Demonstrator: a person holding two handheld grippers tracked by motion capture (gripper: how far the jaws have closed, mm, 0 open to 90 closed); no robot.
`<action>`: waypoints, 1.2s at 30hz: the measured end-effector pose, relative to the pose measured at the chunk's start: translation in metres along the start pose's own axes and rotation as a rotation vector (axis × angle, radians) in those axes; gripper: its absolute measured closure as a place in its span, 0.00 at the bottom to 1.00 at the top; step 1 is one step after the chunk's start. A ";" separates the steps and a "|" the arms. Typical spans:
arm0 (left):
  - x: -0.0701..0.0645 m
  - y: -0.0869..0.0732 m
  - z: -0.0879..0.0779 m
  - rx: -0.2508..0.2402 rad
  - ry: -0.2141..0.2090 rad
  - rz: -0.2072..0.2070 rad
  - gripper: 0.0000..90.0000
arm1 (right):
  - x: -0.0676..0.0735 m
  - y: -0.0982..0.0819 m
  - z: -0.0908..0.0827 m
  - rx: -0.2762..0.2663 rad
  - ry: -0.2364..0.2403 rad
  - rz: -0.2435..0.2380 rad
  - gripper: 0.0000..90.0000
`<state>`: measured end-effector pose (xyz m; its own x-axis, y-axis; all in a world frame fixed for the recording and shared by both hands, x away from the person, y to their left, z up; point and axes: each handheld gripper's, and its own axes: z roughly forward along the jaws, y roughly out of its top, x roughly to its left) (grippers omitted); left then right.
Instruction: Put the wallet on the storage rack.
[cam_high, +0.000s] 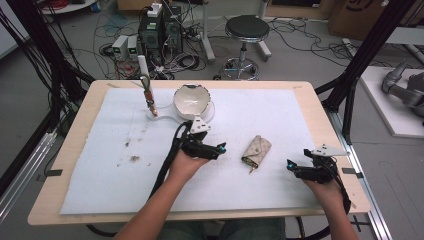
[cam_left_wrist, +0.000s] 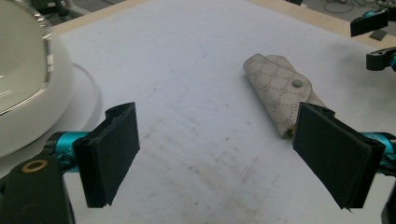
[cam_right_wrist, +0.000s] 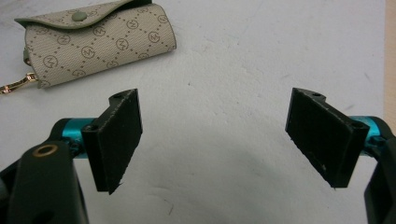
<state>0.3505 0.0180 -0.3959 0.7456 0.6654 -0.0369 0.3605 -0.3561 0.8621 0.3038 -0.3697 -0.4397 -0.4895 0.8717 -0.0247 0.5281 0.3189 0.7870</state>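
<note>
Key pouch (cam_high: 256, 150) lies on the mat (cam_high: 280, 115), right of the bowl (cam_high: 190, 100).

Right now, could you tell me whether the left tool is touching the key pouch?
Apart. In the high view, bare white mat separates the left tool from the key pouch; the left gripper view shows its open jaws short of the pouch, holding nothing.

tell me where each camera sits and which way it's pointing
High view: above the person's side, looking forward and down on the table; forearms, left gripper, right gripper.
Left gripper view: rides the left gripper, faces the key pouch and bowl; own open jaws.
Right gripper view: rides the right gripper, faces the white mat; own open jaws.
All three share the key pouch.
</note>
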 end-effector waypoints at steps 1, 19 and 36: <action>-0.003 0.001 0.004 0.004 -0.007 0.004 0.16 | 0.000 0.000 0.000 -0.001 0.000 -0.003 0.21; -0.043 0.009 0.062 0.089 -0.028 0.032 0.16 | 0.000 0.003 0.005 -0.001 0.004 -0.007 0.21; -0.070 0.004 0.093 0.136 -0.070 0.038 0.16 | 0.000 0.003 0.004 0.000 0.002 -0.012 0.21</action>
<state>0.3519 -0.0913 -0.4369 0.7955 0.6043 -0.0443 0.4003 -0.4692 0.7872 0.3085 -0.3676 -0.4393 -0.4969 0.8672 -0.0328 0.5224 0.3291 0.7866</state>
